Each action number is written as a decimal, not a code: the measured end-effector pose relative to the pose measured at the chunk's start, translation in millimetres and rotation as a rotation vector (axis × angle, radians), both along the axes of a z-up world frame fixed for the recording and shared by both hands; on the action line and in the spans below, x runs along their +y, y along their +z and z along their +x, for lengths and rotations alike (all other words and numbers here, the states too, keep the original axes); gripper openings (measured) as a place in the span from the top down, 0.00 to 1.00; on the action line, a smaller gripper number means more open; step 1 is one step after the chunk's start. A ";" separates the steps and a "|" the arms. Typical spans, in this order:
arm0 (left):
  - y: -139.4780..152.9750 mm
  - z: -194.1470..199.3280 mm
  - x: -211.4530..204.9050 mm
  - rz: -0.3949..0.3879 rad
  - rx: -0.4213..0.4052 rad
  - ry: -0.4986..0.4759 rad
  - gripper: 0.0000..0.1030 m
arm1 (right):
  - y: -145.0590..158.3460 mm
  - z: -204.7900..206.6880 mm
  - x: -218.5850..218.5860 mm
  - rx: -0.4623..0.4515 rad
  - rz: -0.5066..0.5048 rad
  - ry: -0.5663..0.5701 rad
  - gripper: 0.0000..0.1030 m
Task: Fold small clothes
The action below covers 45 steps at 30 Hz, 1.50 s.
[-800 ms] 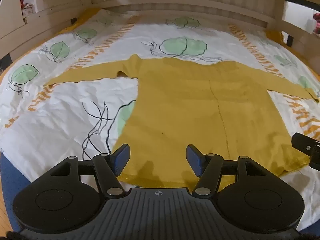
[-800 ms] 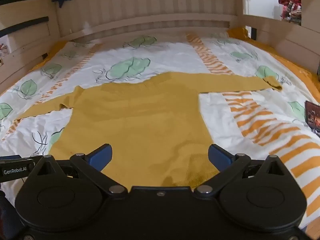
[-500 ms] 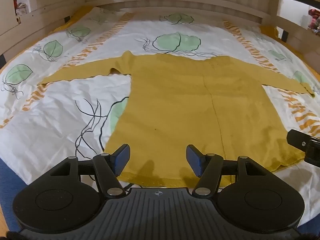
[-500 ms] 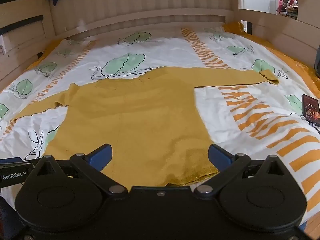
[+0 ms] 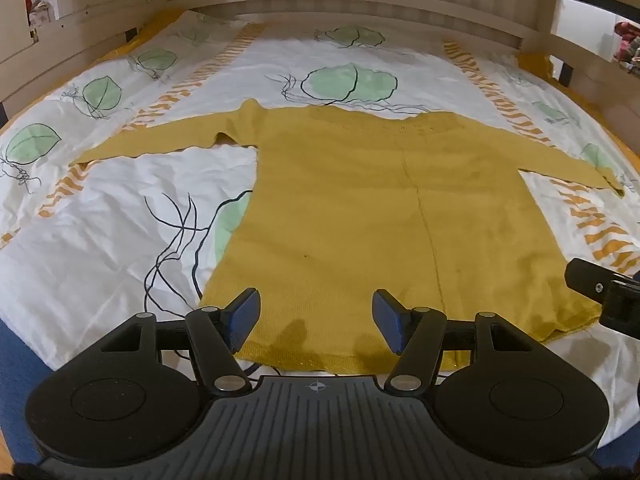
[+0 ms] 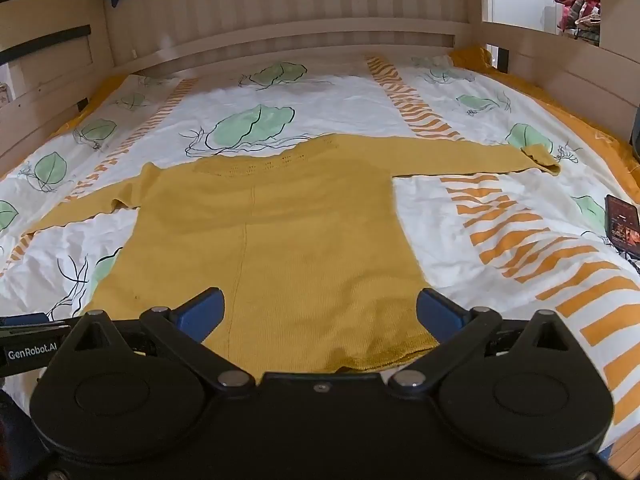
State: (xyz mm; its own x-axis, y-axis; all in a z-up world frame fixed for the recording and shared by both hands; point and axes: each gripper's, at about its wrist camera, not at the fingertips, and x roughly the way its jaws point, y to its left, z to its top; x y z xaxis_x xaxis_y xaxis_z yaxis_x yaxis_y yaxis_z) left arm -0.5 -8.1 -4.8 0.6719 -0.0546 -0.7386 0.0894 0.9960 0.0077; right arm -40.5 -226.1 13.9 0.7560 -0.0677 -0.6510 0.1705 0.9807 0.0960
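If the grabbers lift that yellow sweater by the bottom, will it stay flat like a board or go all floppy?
Probably floppy: the yellow sweater is thin knit lying limp on the bedspread. Its long sleeves would likely dangle and trail. It looks light, and the knit should not slip much between the fingers.

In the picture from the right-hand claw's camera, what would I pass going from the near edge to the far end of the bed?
Right claw → hem of the yellow sweater → sweater's neckline → big green leaf print on the bedsheet → wooden headboard.
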 end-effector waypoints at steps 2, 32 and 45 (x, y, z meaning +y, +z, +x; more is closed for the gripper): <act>0.2 -0.8 -2.3 -0.004 0.004 -0.006 0.41 | 0.3 0.0 0.0 0.001 0.001 0.001 0.01; -11.7 -2.6 -4.2 -0.048 0.156 -0.034 0.41 | 1.0 -4.9 0.4 0.096 -0.015 0.012 0.01; -9.3 -6.1 -3.9 -0.038 0.164 -0.018 0.41 | -2.0 -7.3 -4.4 0.125 0.011 0.026 0.01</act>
